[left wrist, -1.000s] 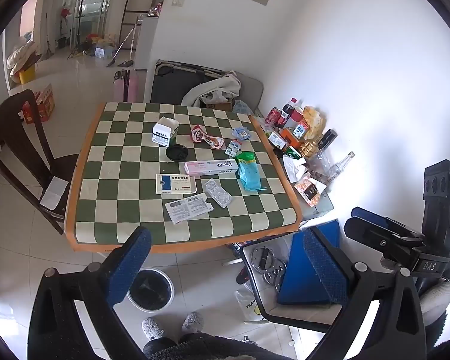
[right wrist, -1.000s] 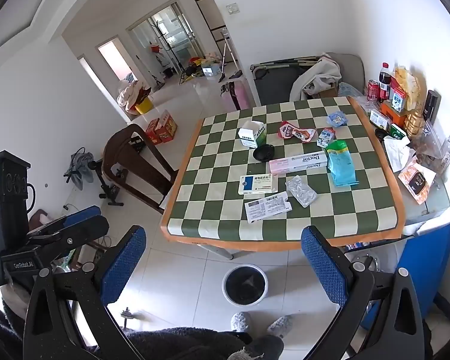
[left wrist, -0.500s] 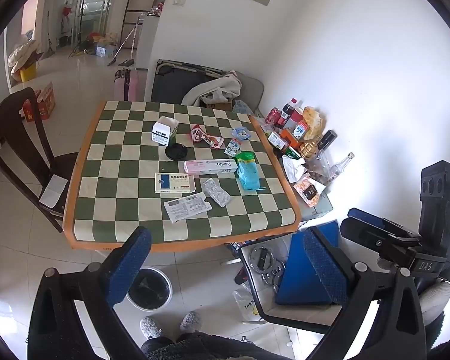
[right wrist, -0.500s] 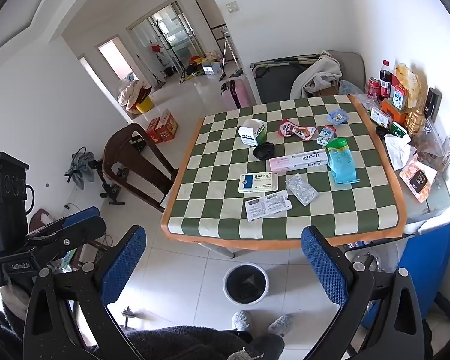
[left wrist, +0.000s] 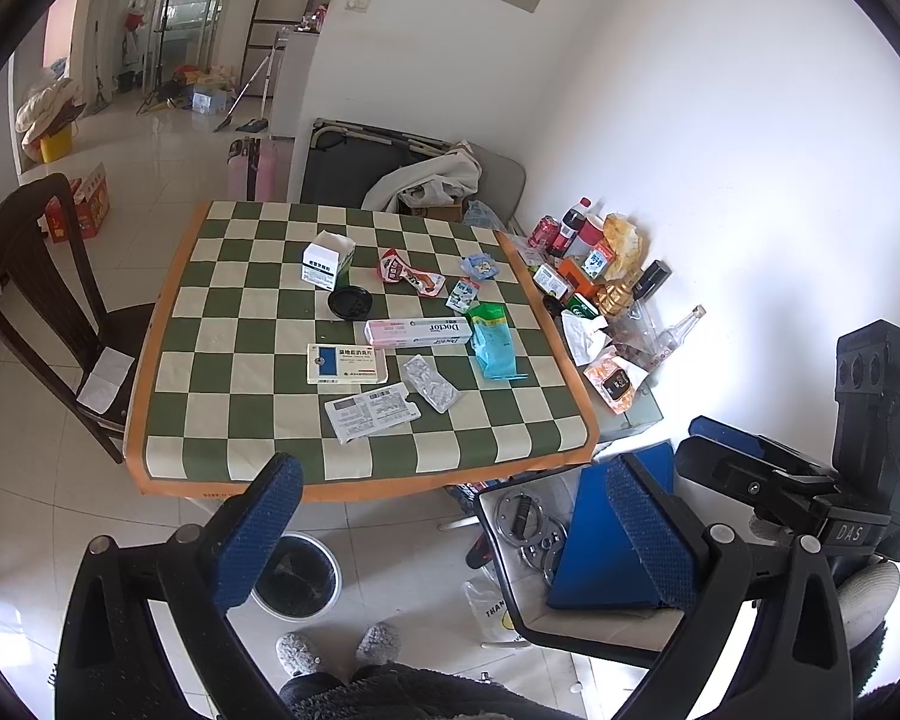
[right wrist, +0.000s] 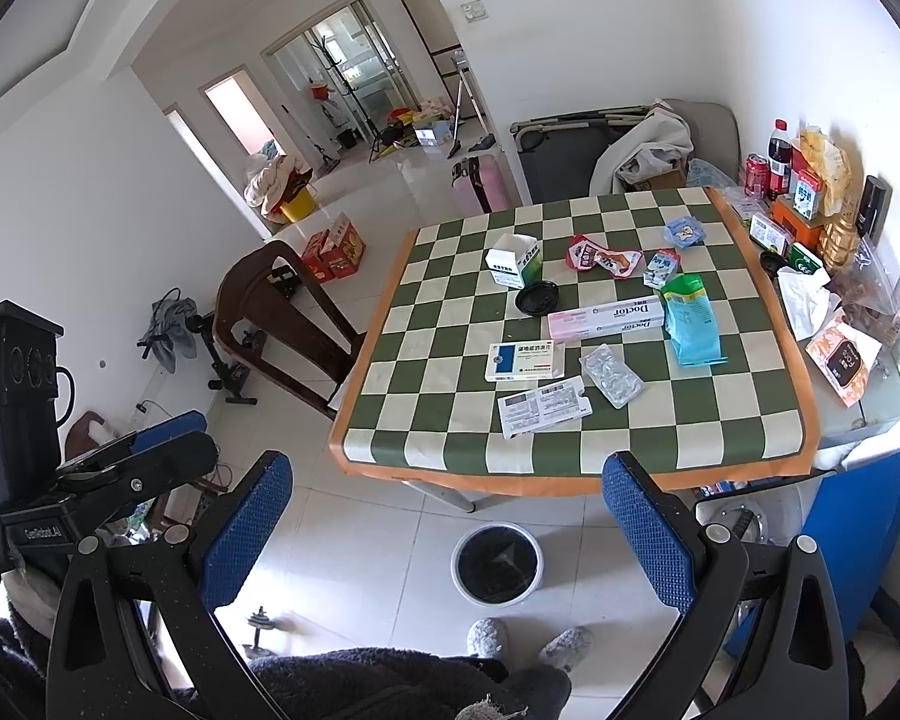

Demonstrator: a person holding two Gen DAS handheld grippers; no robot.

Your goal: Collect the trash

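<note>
Legible only: "Doctor", upside down, on the long pink-and-white box [left wrist: 417, 333] lying on the checkered table [left wrist: 210, 354], "DAS" on the right gripper [left wrist: 744, 462] body, "THAN" on a floor bag [left wrist: 492, 606].

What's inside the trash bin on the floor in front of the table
The trash bin has a dark liner, and no rubbish shows in the part visible. In the left view a gripper finger hides one edge of it.
</note>
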